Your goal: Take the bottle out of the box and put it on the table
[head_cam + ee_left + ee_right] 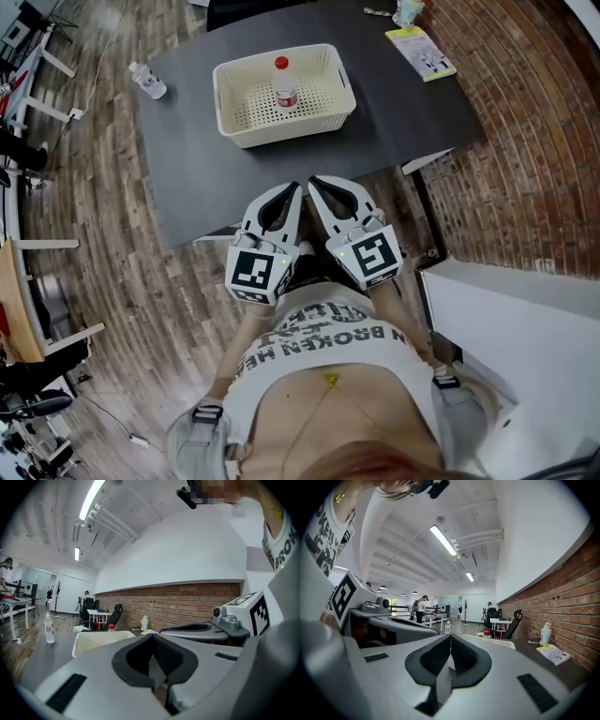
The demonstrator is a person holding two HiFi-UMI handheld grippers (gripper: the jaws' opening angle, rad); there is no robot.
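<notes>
- Your left gripper and right gripper sit side by side with their tips over the near edge of the worktop. Each has its jaws pressed together with nothing between them.
- In the head view the box stands at 12 o'clock from your tips, with a bare strip of dark worktop between.
- The bottle stands upright inside the box, near its far wall and a little right of centre. Its cap is red.
- There is bare worktop on every side of the box, most of it toward 3 o'clock.
- A second bottle lies near the worktop's left edge, at 9 o'clock from the box and well apart from it.
- A yellow booklet lies at 2 o'clock from the box by the far right corner, with a small figure just beyond it.
- The wooden floor is open off the left edge; a brick wall runs along the right.
- The word "BROKEN" can be read on your shirt. The print on the bottle's red-and-white label and on the booklet is too small to read.
</notes>
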